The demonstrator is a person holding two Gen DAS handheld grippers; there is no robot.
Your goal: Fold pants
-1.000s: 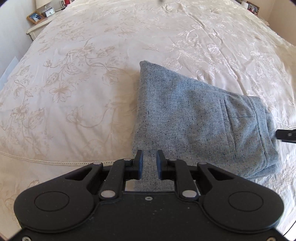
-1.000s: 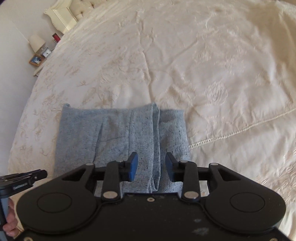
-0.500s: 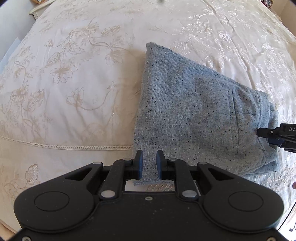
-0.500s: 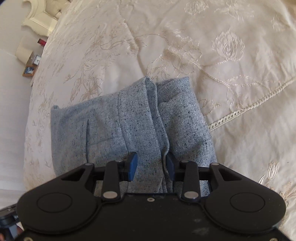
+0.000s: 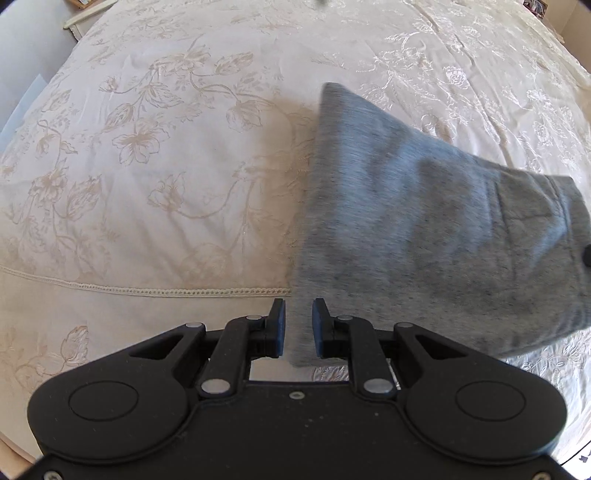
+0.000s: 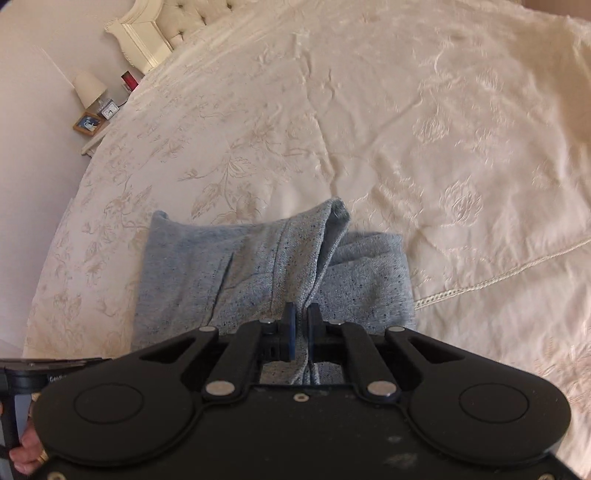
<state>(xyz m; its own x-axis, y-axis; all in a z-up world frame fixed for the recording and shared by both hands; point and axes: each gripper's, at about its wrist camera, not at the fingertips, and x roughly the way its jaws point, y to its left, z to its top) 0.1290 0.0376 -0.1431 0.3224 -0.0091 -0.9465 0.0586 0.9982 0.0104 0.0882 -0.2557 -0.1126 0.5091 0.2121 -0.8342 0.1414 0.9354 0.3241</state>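
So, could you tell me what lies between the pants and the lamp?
Only bare bedspread lies between the pants and the lamp, as the right wrist view shows.

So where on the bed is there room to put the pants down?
Lots of bare bedspread lies to the left of the grey pants, up to the lace seam, and more beyond them toward the headboard. It is crowded only at the near edge, where both tongs, left and right, grip the pants.
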